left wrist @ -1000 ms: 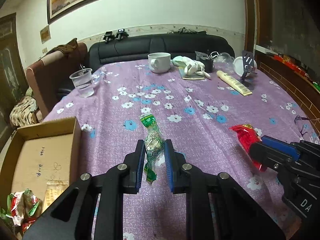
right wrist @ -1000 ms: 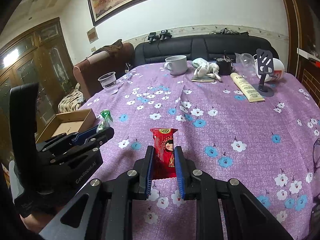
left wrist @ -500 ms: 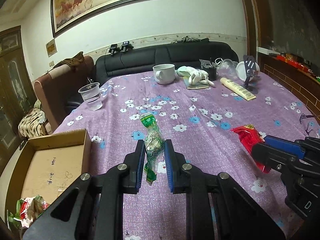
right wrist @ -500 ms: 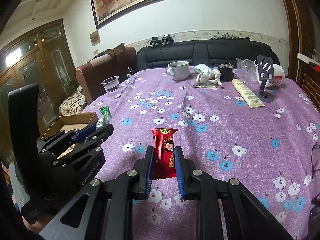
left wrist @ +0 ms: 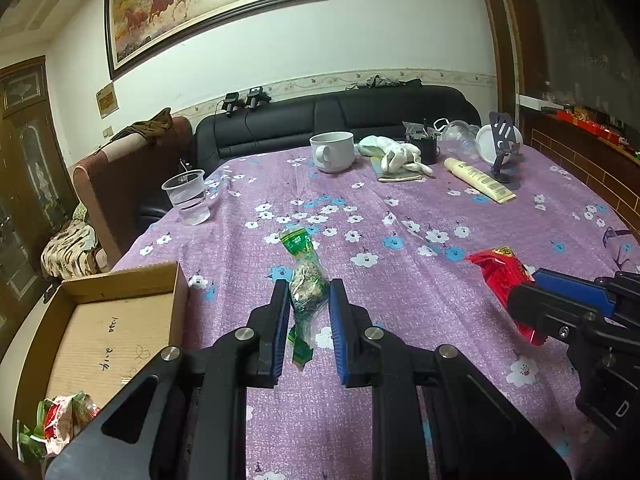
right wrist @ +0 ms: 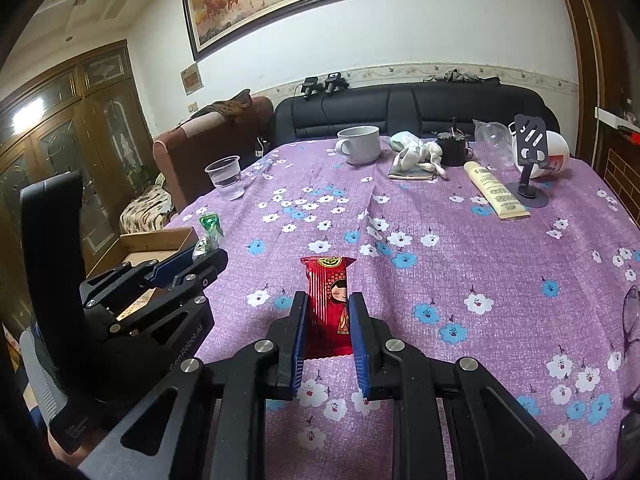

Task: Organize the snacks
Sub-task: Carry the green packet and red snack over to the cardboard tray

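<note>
My left gripper [left wrist: 309,292] is shut on a green-wrapped snack [left wrist: 305,280], held clear of the purple flowered tablecloth [left wrist: 380,216]. My right gripper [right wrist: 328,304] is shut on a red snack packet [right wrist: 329,304] with a cartoon face, also held above the cloth. In the left wrist view the red snack packet [left wrist: 502,276] and the right gripper [left wrist: 532,284] show at the right. In the right wrist view the left gripper [right wrist: 200,258] and the green-wrapped snack [right wrist: 208,236] show at the left. An open cardboard box [left wrist: 104,336] sits left of the table, with a few snacks [left wrist: 60,420] in its near corner.
On the table's far side stand a plastic cup of water [left wrist: 187,198], a white mug [left wrist: 334,152], white cloth [left wrist: 394,156], a cream tube [left wrist: 478,180] and a phone stand [left wrist: 502,148]. A black sofa [left wrist: 340,120] and brown armchair [left wrist: 120,168] border the table.
Both grippers stay shut on their snacks. The left wrist view has tilted up a little, showing more wall and less of the box.
</note>
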Motion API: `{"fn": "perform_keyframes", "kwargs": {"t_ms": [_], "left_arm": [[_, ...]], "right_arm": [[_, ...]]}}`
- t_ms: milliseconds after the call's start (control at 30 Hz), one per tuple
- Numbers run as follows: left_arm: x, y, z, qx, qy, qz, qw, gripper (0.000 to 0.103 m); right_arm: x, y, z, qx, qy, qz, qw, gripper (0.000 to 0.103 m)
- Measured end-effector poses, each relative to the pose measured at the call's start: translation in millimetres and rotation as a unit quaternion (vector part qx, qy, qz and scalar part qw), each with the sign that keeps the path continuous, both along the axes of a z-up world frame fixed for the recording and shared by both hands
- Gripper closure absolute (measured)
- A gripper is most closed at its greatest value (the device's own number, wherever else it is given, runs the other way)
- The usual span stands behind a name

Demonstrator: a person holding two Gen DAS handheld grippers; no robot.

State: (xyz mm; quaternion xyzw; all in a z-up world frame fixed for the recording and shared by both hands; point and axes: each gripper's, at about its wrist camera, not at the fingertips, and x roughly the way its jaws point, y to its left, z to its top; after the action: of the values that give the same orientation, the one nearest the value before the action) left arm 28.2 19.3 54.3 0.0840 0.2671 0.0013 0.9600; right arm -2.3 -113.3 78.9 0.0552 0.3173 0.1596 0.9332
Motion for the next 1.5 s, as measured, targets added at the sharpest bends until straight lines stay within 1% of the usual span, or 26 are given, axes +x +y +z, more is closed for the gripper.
{"fn": "perform_keyframes", "kwargs": {"t_ms": [233, 367, 533, 633, 800, 900, 1100, 1300, 1400, 1500], "left_arm": [[0.5, -0.4, -0.9, 0.001, -0.002, 0.001, 1.0000, 0.086], [0.3, 1.0, -0.2, -0.008, 0.003, 0.001, 1.0000, 0.086], [-6.0, 4.4, 12.1, -0.026, 0.002, 0.002, 0.9997, 0.086], [-12.9, 6.2, 19.9, -0.029, -0.001, 0.000, 0.9996, 0.086], [-25.6, 14.5, 24.9, -0.039, 0.006, -0.001, 0.9992, 0.086], [-35.6, 24.7, 29.6, -0.043, 0.005, 0.006, 0.9990, 0.086], [-59.7, 50.9, 44.4, -0.047, -0.017, 0.026, 0.9984, 0.086], [-79.2, 77.7, 52.2, -0.052, -0.023, 0.041, 0.9976, 0.086], [-89.8, 91.5, 54.0, -0.048, -0.029, 0.052, 0.9971, 0.086], [-97.6, 108.5, 54.8, -0.058, -0.031, 0.064, 0.9958, 0.086]], "right_arm": [[-0.4, -0.2, 0.5, 0.001, -0.001, 0.000, 1.000, 0.083], [-1.4, -0.4, 2.7, 0.003, -0.004, -0.001, 1.000, 0.083], [-0.6, -3.8, 3.9, 0.008, -0.003, -0.008, 1.000, 0.083], [-0.9, -5.5, 4.0, 0.013, -0.002, -0.010, 1.000, 0.083], [-3.8, -4.2, 6.4, 0.013, -0.007, -0.009, 1.000, 0.082], [-6.2, -2.2, 7.8, 0.012, -0.011, -0.007, 1.000, 0.082], [-11.7, 8.0, 8.9, 0.009, -0.014, 0.006, 1.000, 0.082], [-20.0, 21.7, 12.6, 0.010, -0.019, 0.025, 0.999, 0.083], [-22.9, 25.7, 13.6, 0.019, -0.014, 0.029, 0.999, 0.083], [-25.1, 33.5, 17.1, 0.036, -0.002, 0.039, 0.999, 0.083]]}}
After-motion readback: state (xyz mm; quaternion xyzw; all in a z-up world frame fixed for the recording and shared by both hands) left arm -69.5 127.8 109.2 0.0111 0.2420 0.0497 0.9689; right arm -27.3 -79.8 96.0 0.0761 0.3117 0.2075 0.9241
